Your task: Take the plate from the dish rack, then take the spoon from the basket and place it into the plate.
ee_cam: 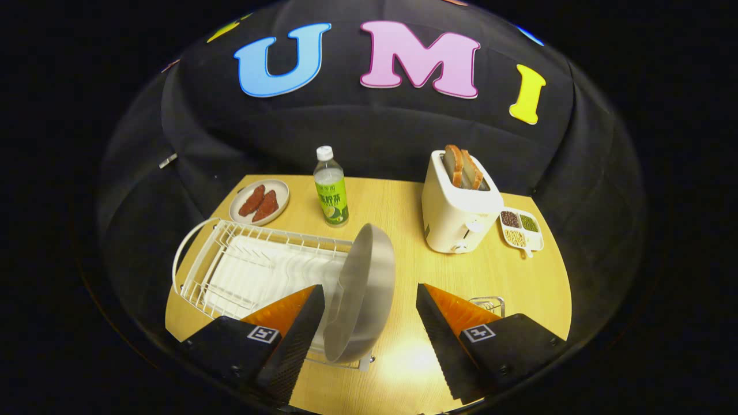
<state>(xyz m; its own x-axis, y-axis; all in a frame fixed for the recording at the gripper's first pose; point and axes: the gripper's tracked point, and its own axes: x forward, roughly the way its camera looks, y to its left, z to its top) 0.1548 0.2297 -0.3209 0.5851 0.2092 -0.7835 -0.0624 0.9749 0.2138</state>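
Note:
A grey plate [360,294] stands on edge, leaning a little, at the right end of the white wire dish rack [230,259]. My gripper [369,288] is open wide, and the plate is between the fingers, close against the left one, with a gap to the right one. Just beyond the right finger, a bit of a wire basket [489,301] peeks out; what it holds is hidden.
On the wooden table [398,202] beyond the rack stand a green-labelled bottle [330,187] and a white toaster [458,216] with bread in it. A small plate of red food [259,202] lies behind the rack, and a divided tray of beans [520,229] lies right of the toaster.

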